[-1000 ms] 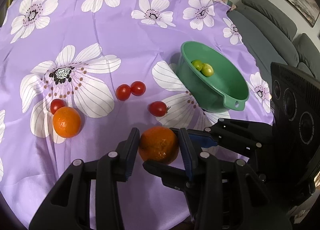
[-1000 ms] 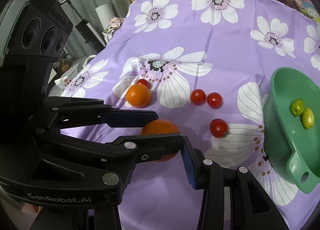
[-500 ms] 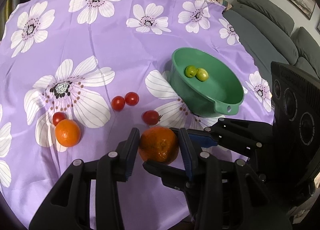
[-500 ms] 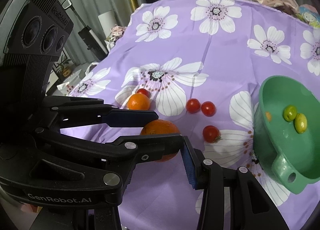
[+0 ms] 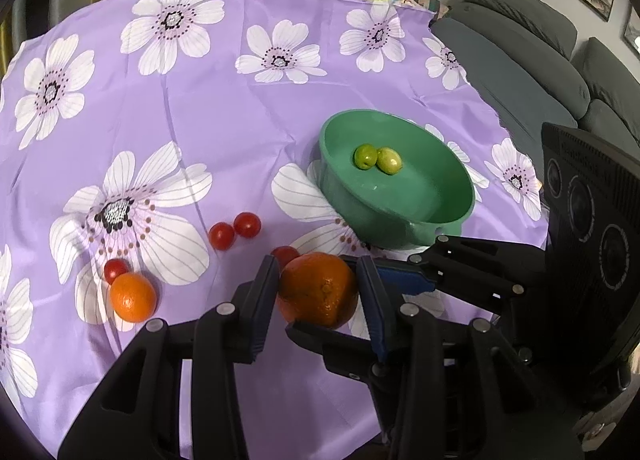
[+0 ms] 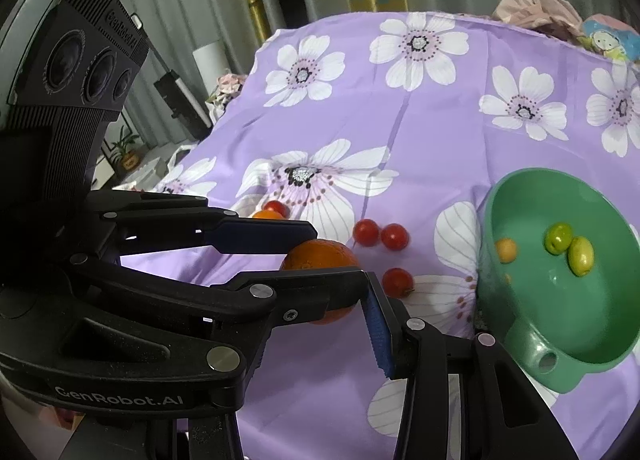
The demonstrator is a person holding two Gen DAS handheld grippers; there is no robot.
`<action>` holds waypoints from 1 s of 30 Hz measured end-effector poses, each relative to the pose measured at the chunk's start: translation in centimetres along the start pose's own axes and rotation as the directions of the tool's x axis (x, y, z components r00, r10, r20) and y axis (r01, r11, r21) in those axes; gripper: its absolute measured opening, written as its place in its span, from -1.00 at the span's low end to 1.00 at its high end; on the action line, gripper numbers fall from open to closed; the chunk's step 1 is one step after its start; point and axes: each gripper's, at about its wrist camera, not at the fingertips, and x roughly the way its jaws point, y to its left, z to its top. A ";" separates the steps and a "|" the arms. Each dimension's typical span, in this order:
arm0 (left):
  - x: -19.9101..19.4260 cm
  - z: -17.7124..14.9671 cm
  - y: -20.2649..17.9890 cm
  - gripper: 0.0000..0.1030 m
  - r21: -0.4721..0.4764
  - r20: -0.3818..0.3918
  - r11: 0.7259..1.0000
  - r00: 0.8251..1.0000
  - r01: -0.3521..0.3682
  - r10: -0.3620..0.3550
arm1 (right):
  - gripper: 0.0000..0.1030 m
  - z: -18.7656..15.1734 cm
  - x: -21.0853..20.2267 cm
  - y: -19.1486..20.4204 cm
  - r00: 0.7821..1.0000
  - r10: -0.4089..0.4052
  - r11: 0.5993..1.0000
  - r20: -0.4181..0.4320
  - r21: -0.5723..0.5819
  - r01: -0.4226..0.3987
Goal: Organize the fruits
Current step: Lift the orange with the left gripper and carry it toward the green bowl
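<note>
Left tongs [image 5: 316, 276] are clamped on the orange [image 5: 318, 292], one pad on each flank. Right tongs [image 6: 320, 280] come in crosswise from 3 o'clock and straddle the same orange. One of their fingers [image 5: 320, 336] runs under it and the blue-padded one [image 5: 404, 280] sits behind the left tongs' right finger. In the right wrist view their right pad [image 6: 376, 332] is just beside the orange and their other finger is hidden, so I cannot tell if they press on it.

All positions below are in the left wrist view. The orange sits at 6 o'clock of frame centre.
- One tomato [image 5: 285, 256] is at its 11 o'clock, partly hidden behind the orange and the left finger.
- A pair of tomatoes [image 5: 222, 236], touching each other, is at its 10 o'clock, near.
- A second orange [image 5: 133, 297] is at 9 o'clock, well apart, on the cloth [image 5: 240, 99]. A fourth tomato [image 5: 116, 270] touches it at its 11 o'clock.
- The green bowl [image 5: 360, 211] stands at 1 o'clock of the held orange, upright, with two green fruits [image 5: 366, 155] touching inside, toward its far side.

The cloth is purple with white flowers. A grey sofa [image 5: 520, 59] is at 2 o'clock, beyond the cloth edge.
</note>
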 end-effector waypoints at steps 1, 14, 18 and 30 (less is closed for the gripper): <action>0.1 0.2 -0.2 -0.23 0.006 0.001 1.000 1.000 0.000 0.000 | -0.12 0.0 -0.1 -0.1 1.000 -0.002 1.000 0.005 0.003 0.002; 0.8 2.3 -2.6 -0.23 0.071 0.021 0.997 1.000 0.012 -0.013 | -0.12 0.3 -1.8 -2.1 0.997 -0.040 0.999 0.065 0.037 0.038; 1.2 3.2 -3.5 -0.23 0.096 0.025 0.995 0.999 0.018 -0.020 | -0.12 0.6 -2.3 -3.0 0.995 -0.056 0.997 0.084 0.051 0.052; 3.2 6.0 -5.8 -0.24 0.159 0.026 0.986 0.998 0.050 -0.055 | -0.13 1.1 -3.8 -6.0 0.983 -0.126 0.989 0.133 0.094 0.114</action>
